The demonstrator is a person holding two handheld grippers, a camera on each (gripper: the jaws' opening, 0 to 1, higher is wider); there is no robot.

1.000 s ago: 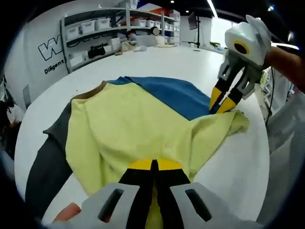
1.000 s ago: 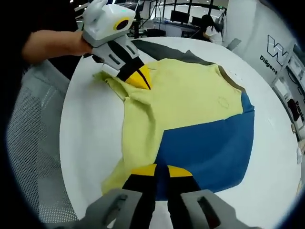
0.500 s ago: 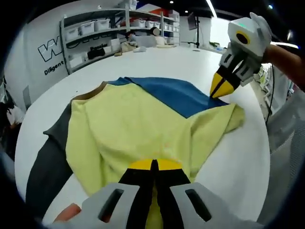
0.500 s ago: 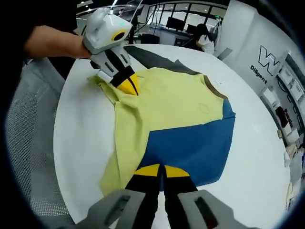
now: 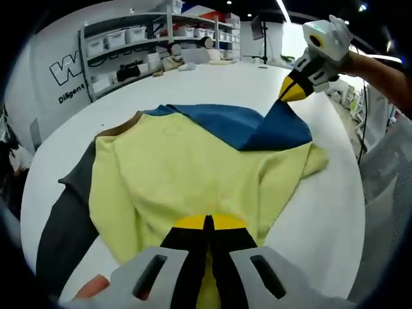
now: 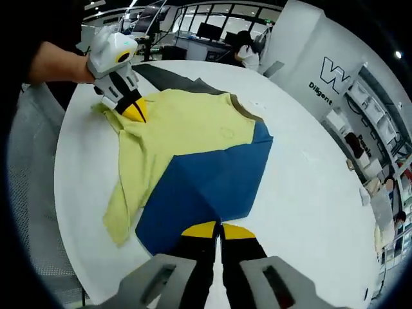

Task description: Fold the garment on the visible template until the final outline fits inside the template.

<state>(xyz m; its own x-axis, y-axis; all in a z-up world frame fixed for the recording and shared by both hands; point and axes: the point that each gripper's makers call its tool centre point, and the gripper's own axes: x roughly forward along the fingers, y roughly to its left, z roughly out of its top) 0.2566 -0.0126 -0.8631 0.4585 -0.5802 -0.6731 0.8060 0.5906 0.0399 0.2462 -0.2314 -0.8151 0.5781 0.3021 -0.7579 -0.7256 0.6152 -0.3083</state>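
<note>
Broadly, the round white table [image 5: 193, 80] carries the yellow, blue and grey knit garment [image 5: 174, 167], spread flat. Its blue corner is lifted off the surface, pinched by the right gripper [image 5: 293, 92]. The left gripper [image 6: 134, 111] is pressed together on the yellow sleeve edge.

Garment [image 5: 187, 167] flat on table [image 5: 251, 80]; shelving [image 5: 148, 38] behind table, far side.

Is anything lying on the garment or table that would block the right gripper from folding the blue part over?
Nothing visible does. The right gripper is shut on the blue corner of the garment, and the yellow surface and the white table around it carry no other objects.
</note>
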